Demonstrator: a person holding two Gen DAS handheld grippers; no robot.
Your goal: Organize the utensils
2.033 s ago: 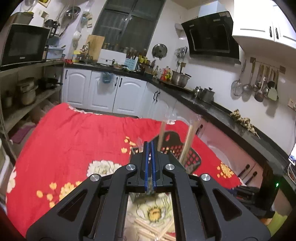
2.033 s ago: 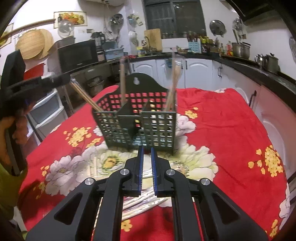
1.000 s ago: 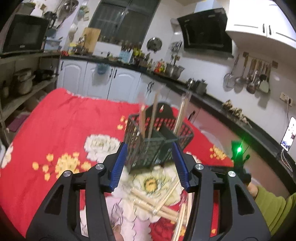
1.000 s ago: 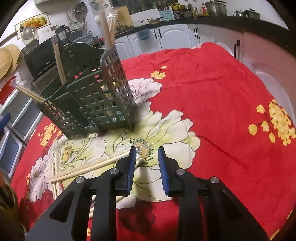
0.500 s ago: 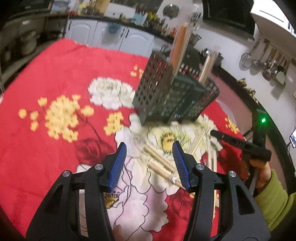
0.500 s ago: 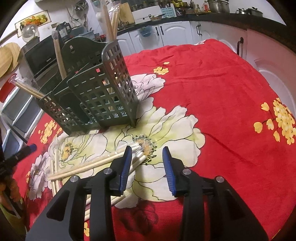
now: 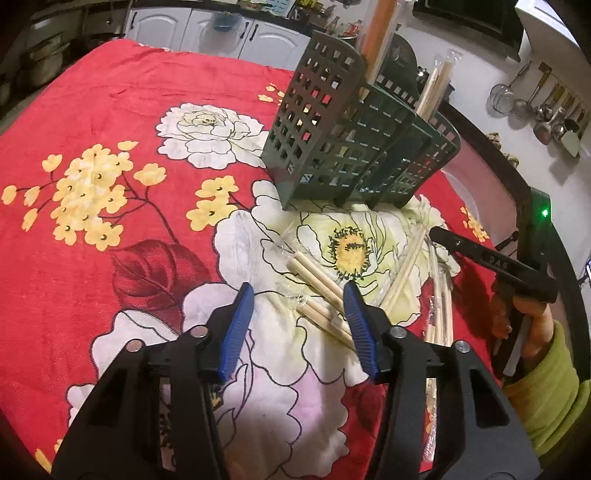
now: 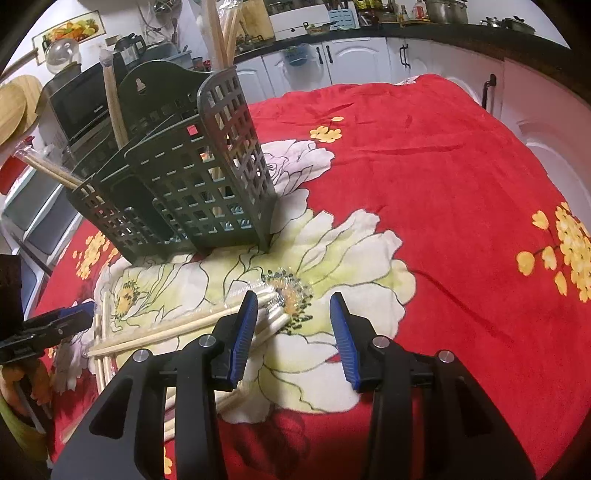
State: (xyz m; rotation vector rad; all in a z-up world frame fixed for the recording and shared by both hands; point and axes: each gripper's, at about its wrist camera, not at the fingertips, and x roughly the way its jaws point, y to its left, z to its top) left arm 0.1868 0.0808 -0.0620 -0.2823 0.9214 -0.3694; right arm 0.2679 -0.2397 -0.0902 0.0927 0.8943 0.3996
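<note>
Item: wrapped chopsticks (image 7: 321, 291), loose by basket (image 7: 354, 147).
Left claw (image 7: 299, 314) apart, narrowing; right claw (image 8: 293, 319) apart, widening; straddle one pair squarely before closing.

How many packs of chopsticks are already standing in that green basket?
3 that I can see: one leaning out of the green basket at its left end, one upright by the tall back panel, one in the right-hand compartment. The mesh may hide others.
</note>
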